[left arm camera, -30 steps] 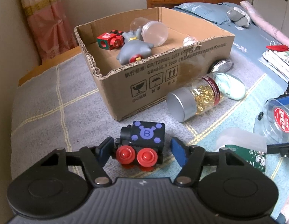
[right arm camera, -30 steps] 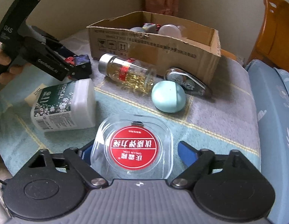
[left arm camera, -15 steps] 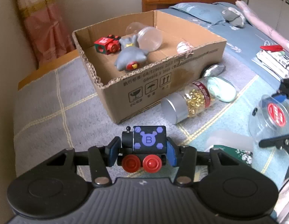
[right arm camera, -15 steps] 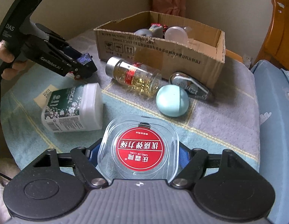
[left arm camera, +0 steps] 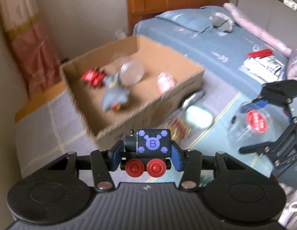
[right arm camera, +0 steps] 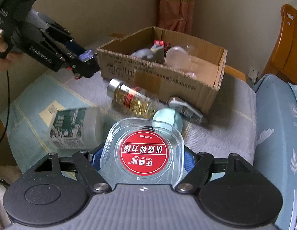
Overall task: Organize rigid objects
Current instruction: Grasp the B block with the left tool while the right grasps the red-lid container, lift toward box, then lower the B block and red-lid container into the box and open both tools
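My left gripper [left arm camera: 146,156] is shut on a black toy train [left arm camera: 148,147] with a purple "B" and red wheels, held in the air in front of the cardboard box [left arm camera: 148,105]. My right gripper [right arm camera: 142,157] is shut on a clear plastic container [right arm camera: 142,149] with a red round label, lifted above the blanket. In the right wrist view the left gripper [right arm camera: 85,65] hangs left of the cardboard box [right arm camera: 158,76], with the train between its fingers. In the left wrist view the right gripper [left arm camera: 271,115] holds the clear container [left arm camera: 250,120] at the right.
The box holds a red toy [left arm camera: 92,77], a grey figure [right arm camera: 150,52] and a clear ball [right arm camera: 176,54]. On the blanket lie a glass jar of gold bits [right arm camera: 131,97], a teal egg shape [right arm camera: 167,118], a silver object [right arm camera: 184,110] and a white-and-green bottle [right arm camera: 71,128]. A bed [right arm camera: 278,124] is at right.
The left gripper closed on the toy train and lifted it off the blanket. The right gripper closed on the clear container and raised it. Both views now look down from higher.
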`<state>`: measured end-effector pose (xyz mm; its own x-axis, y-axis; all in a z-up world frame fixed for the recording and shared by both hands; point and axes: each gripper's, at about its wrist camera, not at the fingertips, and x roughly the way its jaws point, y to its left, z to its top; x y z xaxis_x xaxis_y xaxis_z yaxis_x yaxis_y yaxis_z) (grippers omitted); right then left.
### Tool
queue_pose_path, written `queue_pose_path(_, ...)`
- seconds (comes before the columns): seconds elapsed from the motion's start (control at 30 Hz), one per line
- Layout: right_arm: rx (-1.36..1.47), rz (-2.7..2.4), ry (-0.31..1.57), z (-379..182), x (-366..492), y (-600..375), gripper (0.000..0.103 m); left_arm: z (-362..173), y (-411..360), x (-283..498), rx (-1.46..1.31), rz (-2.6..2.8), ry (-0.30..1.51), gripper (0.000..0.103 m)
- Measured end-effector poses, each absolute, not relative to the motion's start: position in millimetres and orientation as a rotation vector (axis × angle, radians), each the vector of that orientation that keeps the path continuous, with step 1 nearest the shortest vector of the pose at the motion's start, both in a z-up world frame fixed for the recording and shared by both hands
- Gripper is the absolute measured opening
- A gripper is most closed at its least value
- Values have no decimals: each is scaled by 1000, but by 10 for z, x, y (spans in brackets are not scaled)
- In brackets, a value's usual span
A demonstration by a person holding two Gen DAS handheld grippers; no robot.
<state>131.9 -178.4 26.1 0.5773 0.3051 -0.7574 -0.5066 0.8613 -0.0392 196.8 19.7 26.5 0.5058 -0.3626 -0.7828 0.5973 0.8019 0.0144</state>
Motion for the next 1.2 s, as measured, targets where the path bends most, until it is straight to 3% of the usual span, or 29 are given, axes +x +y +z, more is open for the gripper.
queue_pose_path(0.37, -306, 519, 723, 699, 1561, -1740, 81, 663, -483, 2690, 324, -650, 792, 50)
queue_pose_path(0.87, -331, 507, 713, 847, 1863, -1784, 81, 344, -1001, 3666, 307, -611, 855, 50)
queue_pose_path(0.9, -331, 504, 715, 849, 1879, -1788, 81, 356, -1010, 3681, 308, -612, 839, 58)
queue_pose_path(0.93, -329, 503, 716, 852, 1896, -1788, 81, 370, -1021, 3692, 314, -610, 831, 80)
queue_pose_path(1.0, -323, 502, 721, 858, 1930, -1793, 81, 429, -1018, 3650, 327, -583, 787, 93)
queue_pose_path(1.2, -314, 499, 714, 894, 2077, -1766, 81, 545, -895, 3564, 402, -550, 796, 94)
